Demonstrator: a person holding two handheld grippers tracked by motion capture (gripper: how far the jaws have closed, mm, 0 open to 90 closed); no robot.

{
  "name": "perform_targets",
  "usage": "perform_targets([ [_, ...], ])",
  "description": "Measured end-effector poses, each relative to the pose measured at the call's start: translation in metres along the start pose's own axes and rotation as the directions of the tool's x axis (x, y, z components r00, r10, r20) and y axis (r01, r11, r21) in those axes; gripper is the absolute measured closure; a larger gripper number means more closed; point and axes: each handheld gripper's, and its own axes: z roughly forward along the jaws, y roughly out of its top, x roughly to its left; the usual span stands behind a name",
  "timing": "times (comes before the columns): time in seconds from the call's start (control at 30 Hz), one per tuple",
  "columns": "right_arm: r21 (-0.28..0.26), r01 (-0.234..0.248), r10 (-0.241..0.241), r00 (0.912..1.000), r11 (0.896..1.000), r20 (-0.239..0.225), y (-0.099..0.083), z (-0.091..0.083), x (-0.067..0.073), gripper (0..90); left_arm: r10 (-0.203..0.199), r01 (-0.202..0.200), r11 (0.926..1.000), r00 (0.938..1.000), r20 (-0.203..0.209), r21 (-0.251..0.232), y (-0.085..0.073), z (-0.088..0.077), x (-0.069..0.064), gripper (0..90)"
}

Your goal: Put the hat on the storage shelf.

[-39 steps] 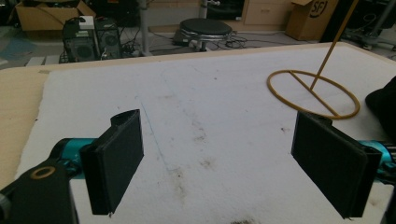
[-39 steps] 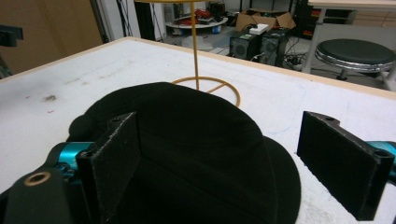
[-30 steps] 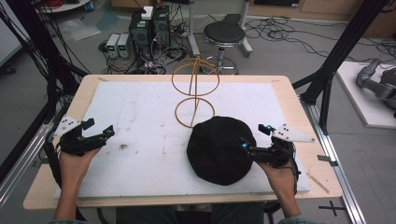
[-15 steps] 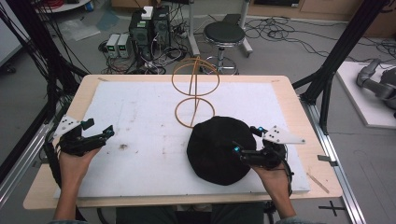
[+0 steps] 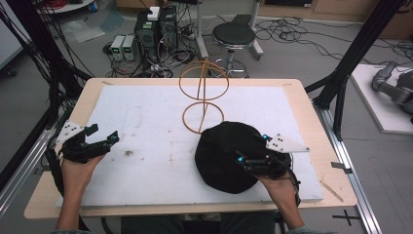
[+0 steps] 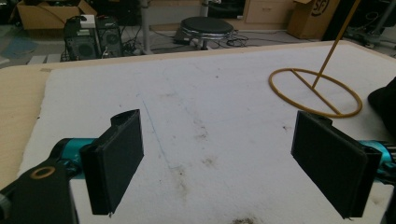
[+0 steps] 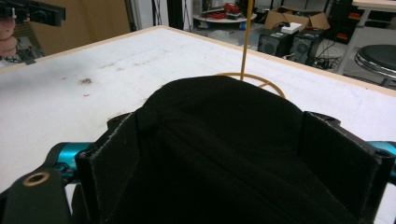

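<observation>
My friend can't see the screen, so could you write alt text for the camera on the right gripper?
A soft black fabric hat lies between the wide-open black jaws of the right gripper, on a white padded table cover. Behind the hat stands a thin yellow wire stand with a ring base.

Black hat (image 5: 229, 153), yellow wire stand (image 5: 203, 95), white stained mat (image 5: 141, 126) on pale wood table (image 5: 302, 105), teal-accented black grippers.
</observation>
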Motion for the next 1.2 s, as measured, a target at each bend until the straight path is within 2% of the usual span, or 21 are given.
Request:
perform_targets([
  [0.37, 0.013, 0.022, -0.022, 0.9996, 1.0, -0.02, -0.004, 0.008, 0.009, 13.1, -0.001, 0.001, 1.0, 1.0, -0.002, 0.001, -0.001, 0.001, 0.0, 17.0],
  [0.53, 0.026, 0.042, -0.041, 0.9986, 0.999, -0.034, -0.007, 0.017, 0.016, 13.1, 0.001, -0.001, 1.0, 1.0, -0.002, 0.006, -0.001, 0.001, 0.0, 17.0],
  [0.7, 0.022, 0.044, -0.043, 0.9981, 0.999, -0.044, -0.007, 0.021, 0.02, 13.1, 0.002, -0.002, 1.0, 1.0, -0.005, 0.008, -0.001, 0.001, 0.0, 17.1],
  [0.73, 0.019, 0.056, -0.055, 0.9975, 0.998, -0.045, -0.006, 0.022, 0.022, 13.1, 0.001, -0.001, 1.0, 1.0, -0.005, 0.007, -0.002, 0.001, 0.0, 17.2],
  [0.93, 0.017, 0.061, -0.06, 0.9968, 0.998, -0.054, -0.005, 0.027, 0.024, 13.1, 0.0, 0.0, 1.0, 0.9999, -0.011, 0.006, -0.002, -0.001, 0.0, 17.1],
  [1.2, 0.042, 0.069, -0.066, 0.9957, 0.997, -0.065, -0.007, 0.036, 0.029, 13.2, -0.002, 0.002, 1.0, 0.9999, -0.016, 0.004, -0.003, -0.004, 0.002, 17.2],
])
